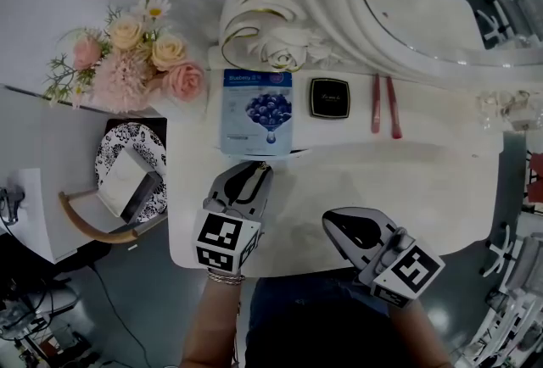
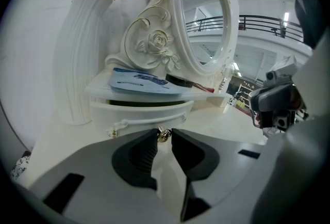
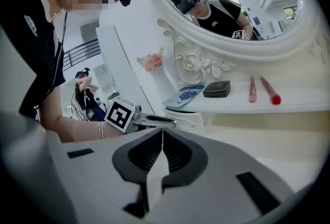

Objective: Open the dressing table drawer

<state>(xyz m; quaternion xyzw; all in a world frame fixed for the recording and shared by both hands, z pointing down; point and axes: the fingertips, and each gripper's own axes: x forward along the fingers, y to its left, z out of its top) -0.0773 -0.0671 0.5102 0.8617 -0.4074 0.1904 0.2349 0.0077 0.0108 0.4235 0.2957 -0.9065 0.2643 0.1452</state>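
A small white drawer (image 2: pixel 147 112) sits under the raised shelf (image 2: pixel 98 90) of the white dressing table (image 1: pixel 407 188); it stands pulled out a little, with a dark gap above its front. My left gripper (image 2: pixel 164 134) is shut on the drawer's small gold knob (image 2: pixel 163 135), pinched between the fingertips. From above, the left gripper (image 1: pixel 257 171) reaches the drawer front just below a blue packet. My right gripper (image 1: pixel 329 222) hovers over the tabletop to the right, shut with nothing between its fingers. In the right gripper view, its tips (image 3: pixel 162 130) meet, and the left gripper's marker cube (image 3: pixel 119 116) shows beside the drawer (image 3: pixel 186 118).
The shelf carries a blue face-mask packet (image 1: pixel 256 110), a black compact (image 1: pixel 329 97) and two red sticks (image 1: pixel 383 106). An ornate oval mirror (image 1: pixel 424 10) rises behind. A white vase of pink flowers (image 1: pixel 127 61) stands left, above a patterned bag (image 1: pixel 127 171) on a side table.
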